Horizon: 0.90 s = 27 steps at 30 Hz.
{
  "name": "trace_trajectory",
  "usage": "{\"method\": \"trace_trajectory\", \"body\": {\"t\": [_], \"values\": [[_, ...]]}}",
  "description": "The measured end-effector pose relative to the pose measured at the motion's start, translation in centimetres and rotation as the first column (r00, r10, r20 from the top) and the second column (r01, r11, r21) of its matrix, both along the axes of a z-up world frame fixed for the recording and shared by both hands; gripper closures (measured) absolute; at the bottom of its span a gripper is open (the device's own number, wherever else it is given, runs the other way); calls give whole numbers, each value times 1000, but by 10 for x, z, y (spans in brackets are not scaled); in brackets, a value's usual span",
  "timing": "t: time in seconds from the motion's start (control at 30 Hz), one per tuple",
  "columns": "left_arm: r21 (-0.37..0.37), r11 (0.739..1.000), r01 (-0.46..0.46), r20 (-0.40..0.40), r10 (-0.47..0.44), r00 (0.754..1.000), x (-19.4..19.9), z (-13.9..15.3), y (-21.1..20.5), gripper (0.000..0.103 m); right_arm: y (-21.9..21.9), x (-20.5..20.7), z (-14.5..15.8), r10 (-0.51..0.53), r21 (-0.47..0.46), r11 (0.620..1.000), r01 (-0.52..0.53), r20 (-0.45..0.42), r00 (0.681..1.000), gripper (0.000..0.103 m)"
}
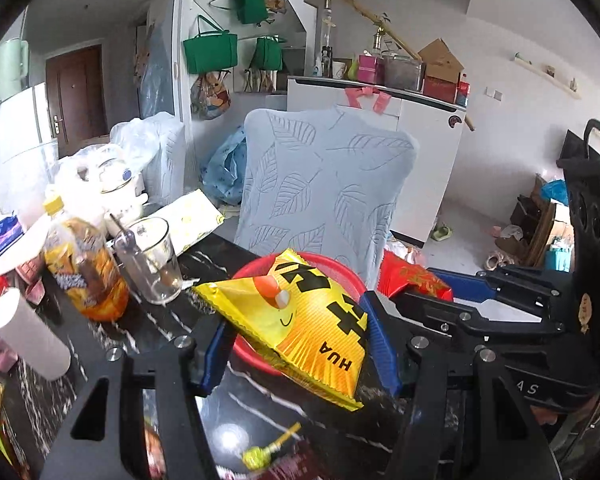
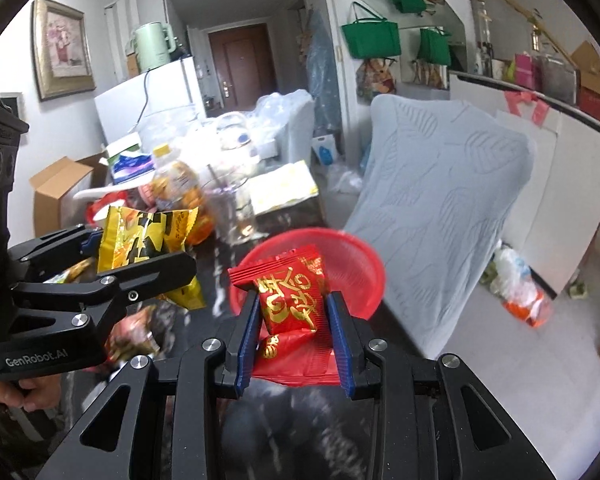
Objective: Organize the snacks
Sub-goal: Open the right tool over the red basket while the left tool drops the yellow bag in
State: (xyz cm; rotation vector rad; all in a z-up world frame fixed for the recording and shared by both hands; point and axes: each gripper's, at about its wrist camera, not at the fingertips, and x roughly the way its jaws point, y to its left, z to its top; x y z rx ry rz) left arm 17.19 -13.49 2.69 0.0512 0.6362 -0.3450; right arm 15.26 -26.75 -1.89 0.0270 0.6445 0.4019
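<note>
My left gripper (image 1: 296, 344) is shut on a yellow snack packet (image 1: 300, 316) with black characters, held over the near rim of a red plastic basket (image 1: 340, 270). My right gripper (image 2: 294, 332) is shut on a red snack packet (image 2: 290, 300) with gold characters, held above the near edge of the same red basket (image 2: 352, 264). In the left wrist view the right gripper (image 1: 432, 296) shows at the right with its red packet (image 1: 412, 280). In the right wrist view the left gripper (image 2: 112, 264) shows at the left with the yellow packet (image 2: 140, 240).
On the dark marble table (image 1: 252, 400) stand a glass cup with a spoon (image 1: 150, 260), an orange drink bottle (image 1: 80, 268) and a white paper cup (image 1: 28, 332). A lollipop (image 1: 260, 452) lies near me. A leaf-patterned chair back (image 1: 324, 188) stands behind the basket.
</note>
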Motion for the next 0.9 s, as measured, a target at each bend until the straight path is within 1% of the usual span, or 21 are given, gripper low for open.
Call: {"method": "trace_trajectory", "body": {"t": [0.2,0.4,0.5,0.6,0.7,0.8,0.87,0.9], "values": [[30,1000,-2,-26,2,1000,39,-9,-6,44,-1,36,-2,-13,-17,1000,13,-2,1000,70],[52,999,-8,-26,9,1000,65,-17,-11,44,-1,67,-11,-15,-26,1000,14,-22,1000,70],[73,997,-14,-42,17,999,77,-23,-12,44,1,75,-15,-22,-33,999,21,-24,999,70],[109,993,-51,-75,60,995,87,-33,-14,43,2,80,-20,-33,-43,999,32,-46,998,69],[120,990,-68,-132,84,988,95,-44,-11,43,2,87,-28,-47,-62,997,42,-85,995,67],[123,989,-77,-157,96,983,97,-49,-8,43,1,89,-31,-56,-67,997,50,-103,993,67],[126,989,-82,-160,102,982,95,-49,-7,39,0,88,-31,-58,-64,997,51,-108,992,67],[128,988,-83,-159,103,982,94,-48,-7,35,0,88,-30,-59,-64,997,52,-108,992,67]]}}
